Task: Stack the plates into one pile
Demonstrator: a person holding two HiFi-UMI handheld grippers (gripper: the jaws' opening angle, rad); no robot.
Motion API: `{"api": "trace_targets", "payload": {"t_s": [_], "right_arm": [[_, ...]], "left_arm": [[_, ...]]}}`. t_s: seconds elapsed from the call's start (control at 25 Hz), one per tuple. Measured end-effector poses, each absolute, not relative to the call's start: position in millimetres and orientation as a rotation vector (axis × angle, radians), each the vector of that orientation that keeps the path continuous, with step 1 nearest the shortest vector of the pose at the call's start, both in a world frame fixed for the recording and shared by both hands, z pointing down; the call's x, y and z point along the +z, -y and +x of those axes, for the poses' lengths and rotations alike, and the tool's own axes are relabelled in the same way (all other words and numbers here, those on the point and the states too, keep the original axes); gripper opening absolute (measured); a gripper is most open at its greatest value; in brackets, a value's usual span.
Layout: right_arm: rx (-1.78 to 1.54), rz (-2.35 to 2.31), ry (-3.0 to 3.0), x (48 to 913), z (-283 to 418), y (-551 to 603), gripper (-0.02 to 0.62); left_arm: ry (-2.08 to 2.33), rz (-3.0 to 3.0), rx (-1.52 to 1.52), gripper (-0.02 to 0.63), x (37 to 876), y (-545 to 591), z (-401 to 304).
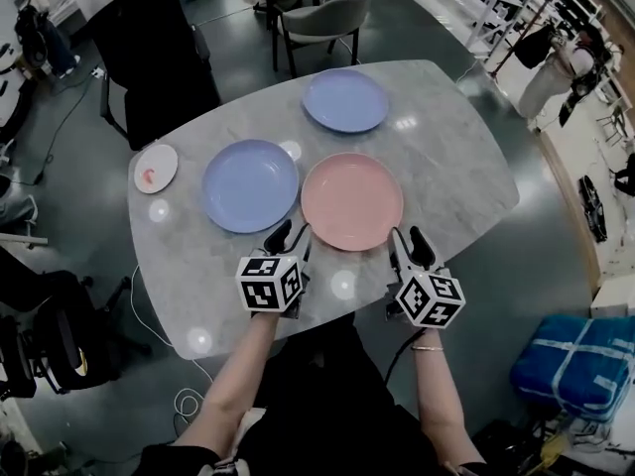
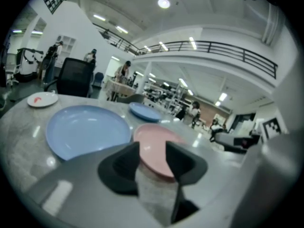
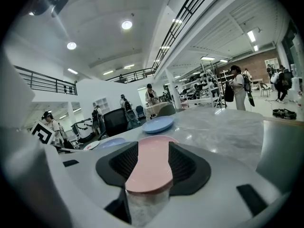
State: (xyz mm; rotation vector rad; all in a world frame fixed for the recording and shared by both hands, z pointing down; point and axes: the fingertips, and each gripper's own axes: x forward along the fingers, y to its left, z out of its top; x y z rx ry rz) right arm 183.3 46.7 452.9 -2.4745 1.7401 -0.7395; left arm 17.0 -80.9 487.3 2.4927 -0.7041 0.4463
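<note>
Pink plate [image 1: 352,200] lies flat on the marble table [image 1: 466,177], toward the near edge; all else is placed w/ ref. to it.

Left gripper [image 1: 291,236] is at the pink plate's near-left rim, low over the table. In the left gripper view its 2 fingers [image 2: 124,163] stand spread w/ nothing pinched. Bare marble shows in the gap, and the plate's rim lies just beyond the tips.

Right gripper [image 1: 409,244] is at the plate's near-right rim. In the right gripper view its fingers [image 3: 126,163] are also spread. The pink plate fills the gap between them, but its rim isn't clamped. Can't tell whether the pads touch it.

Large blue plate [image 1: 250,184] sits just left of the pink plate, rims nearly touching, flat and empty. A 2nd blue plate [image 1: 344,99], a bit smaller, lies beyond the pink plate toward the table's far edge, apart from both. So 3 plates lie singly, none stacked yet.

Small white saucer [image 1: 156,168] w/ a red bit on it sits far left of the pink plate, past the large blue one, at the table's edge.

Off the table: black chair [image 1: 154,58] far-left of the pink plate, grey chair [image 1: 327,18] straight beyond it, blue wrapped bundle [image 1: 575,365] on the floor to its near right.
</note>
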Motion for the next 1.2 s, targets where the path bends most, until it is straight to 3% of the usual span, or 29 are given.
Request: {"api": "trace_targets", "payload": {"t_s": [0.52,1.2], "right_arm": [[-0.894,-2.408,-1.944,500,255,8,0.179],[-1.181,-2.353,-2.196,567,271,45,0.179]], "left_arm": [[0.914,2.317,0.534,0.164,530,101,46],[1.061,2.138,0.595,0.169,570,115,53]]}}
